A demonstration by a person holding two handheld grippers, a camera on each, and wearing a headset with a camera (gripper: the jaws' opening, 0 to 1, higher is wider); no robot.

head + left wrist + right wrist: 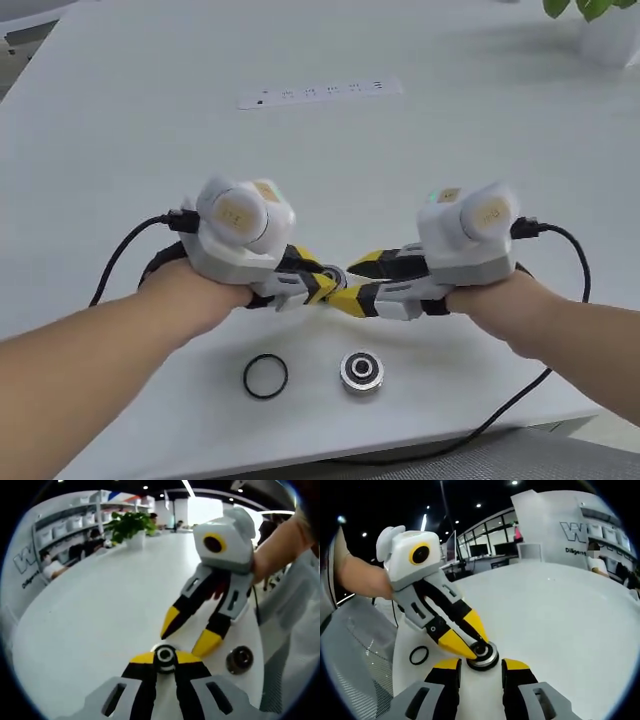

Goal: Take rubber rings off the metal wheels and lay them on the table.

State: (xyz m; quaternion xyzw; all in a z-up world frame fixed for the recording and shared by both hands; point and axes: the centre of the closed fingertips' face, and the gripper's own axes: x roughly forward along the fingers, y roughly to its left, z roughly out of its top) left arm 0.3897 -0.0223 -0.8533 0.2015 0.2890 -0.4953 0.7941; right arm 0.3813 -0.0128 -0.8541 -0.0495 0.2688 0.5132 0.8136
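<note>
Over the white bench (450, 130), the two tools met tip to tip near the middle of the head view, each held in one of the person's hands. The left tool (322, 285) came in from 9 o'clock and the right tool (352, 280) from 3 o'clock. In the left gripper view, the left tool's yellow-tipped jaws were closed in on a metal wheel (165, 657), pressing it from both sides so that it sat clamped between them. The right gripper view showed the same wheel (482, 655) just ahead of the right tool's own jaws, which stood clearly apart with nothing gripped between them. One yellow tip of the left tool lay across the wheel's rim from 10 o'clock. Seen from the left gripper view, the right tool (185, 640) hung at 1 o'clock from the clamped wheel, its jaws spread, with their tips close to the wheel. On the bench, at 6 o'clock from the meeting tips in the head view, lay a second wheel (361, 371). A loose black rubber ring (265, 377) lay flat near it at its 9 o'clock, apart from it. A white power strip (320, 93) lay well away at 12 o'clock, and a potted plant (590, 10) stood at the far 1 o'clock corner. Black cables (120, 255) trailed from the back of each tool.
</note>
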